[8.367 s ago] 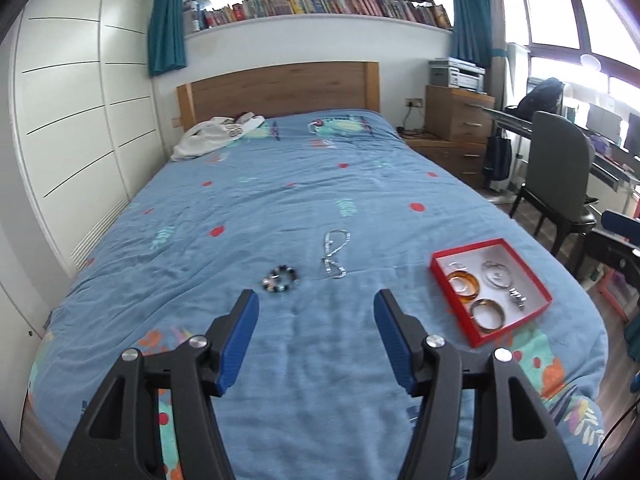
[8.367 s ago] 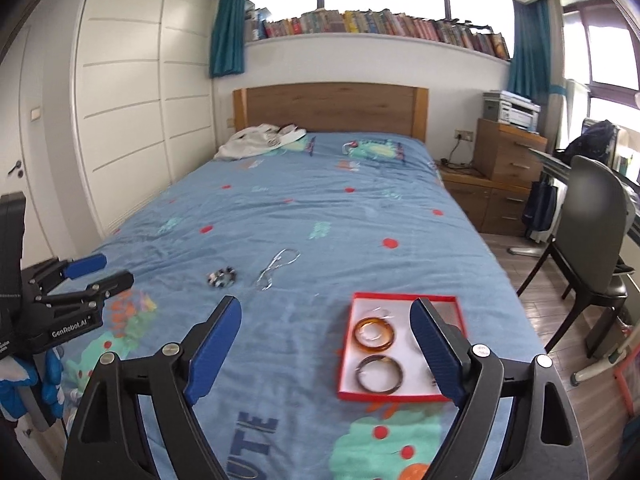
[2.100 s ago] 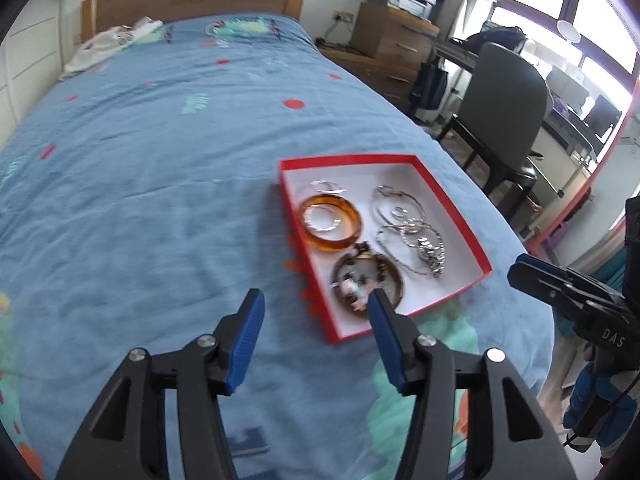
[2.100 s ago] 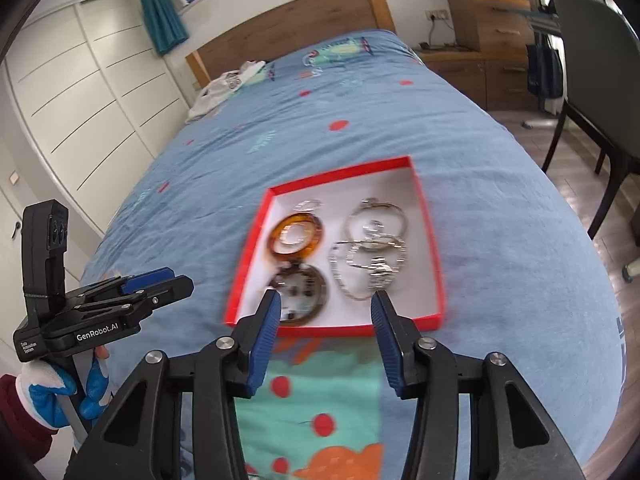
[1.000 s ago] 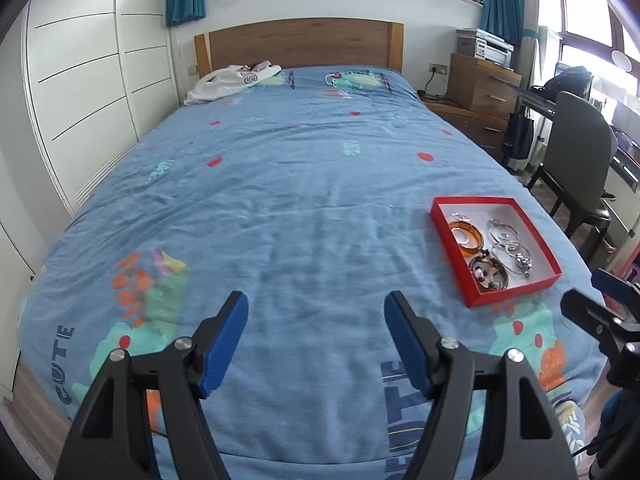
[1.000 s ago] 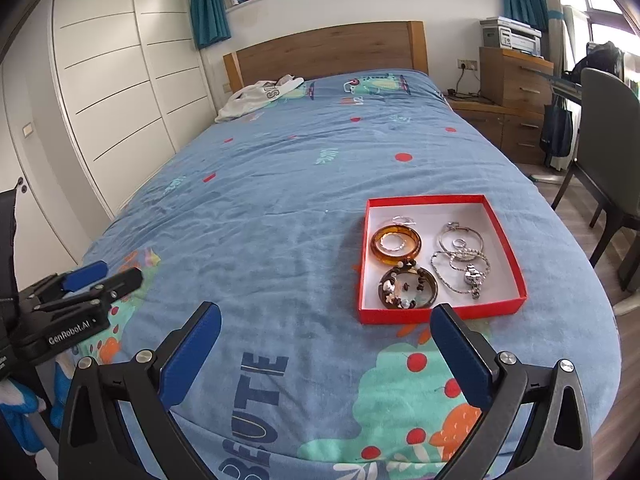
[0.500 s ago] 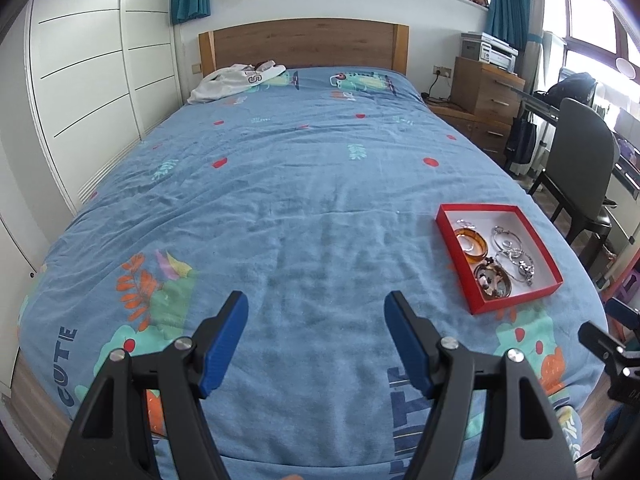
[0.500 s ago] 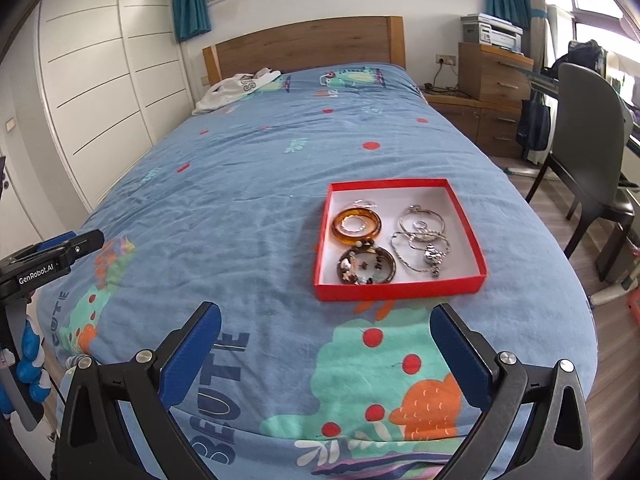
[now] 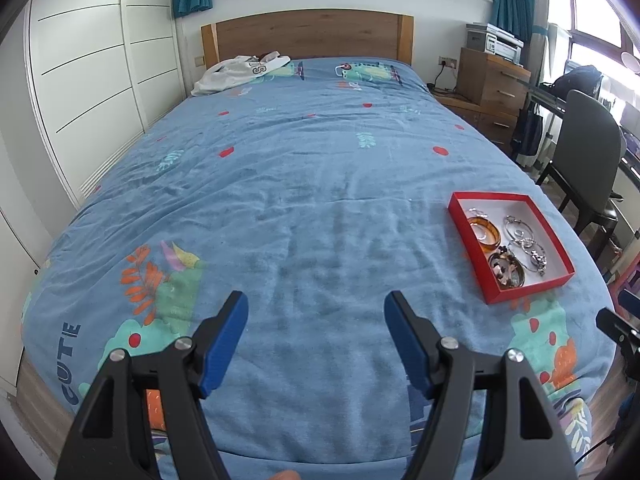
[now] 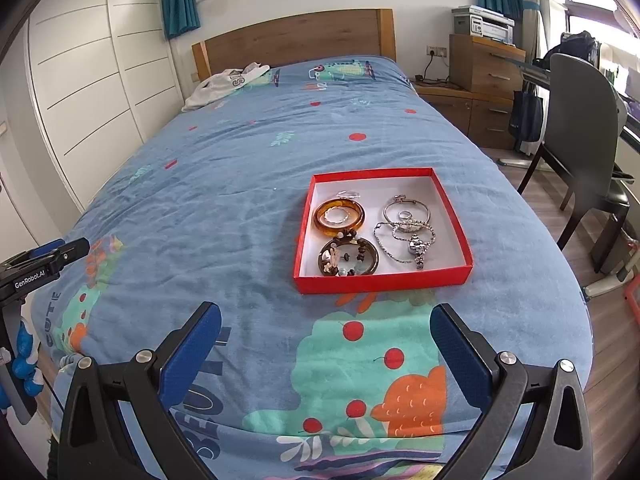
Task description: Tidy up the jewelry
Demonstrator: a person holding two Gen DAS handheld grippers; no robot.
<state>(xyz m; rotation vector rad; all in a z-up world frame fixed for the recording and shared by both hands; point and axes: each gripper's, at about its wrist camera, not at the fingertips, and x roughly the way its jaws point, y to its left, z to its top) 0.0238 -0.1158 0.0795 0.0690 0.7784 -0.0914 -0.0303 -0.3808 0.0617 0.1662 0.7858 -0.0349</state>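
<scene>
A red jewelry box (image 10: 382,279) (image 9: 526,292) lies on the blue bedspread near the foot of the bed. Inside it are an amber bangle (image 10: 339,214), a dark bangle with a beaded bracelet (image 10: 348,257), and silver chains with a bangle (image 10: 406,226). My right gripper (image 10: 325,330) hovers in front of the box, open and empty. My left gripper (image 9: 316,322) is open and empty over the bare bedspread, well to the left of the box. In the right wrist view the left gripper (image 10: 44,262) shows at the left edge.
A white garment (image 9: 240,70) lies by the wooden headboard (image 9: 308,38). White wardrobe doors (image 9: 88,80) line the left side. A grey chair (image 10: 580,128) and a wooden dresser (image 10: 486,80) stand to the right of the bed.
In the right wrist view the red box has slid left toward the centre and grown larger. The left wrist view has shifted only slightly. Both grippers stay open.
</scene>
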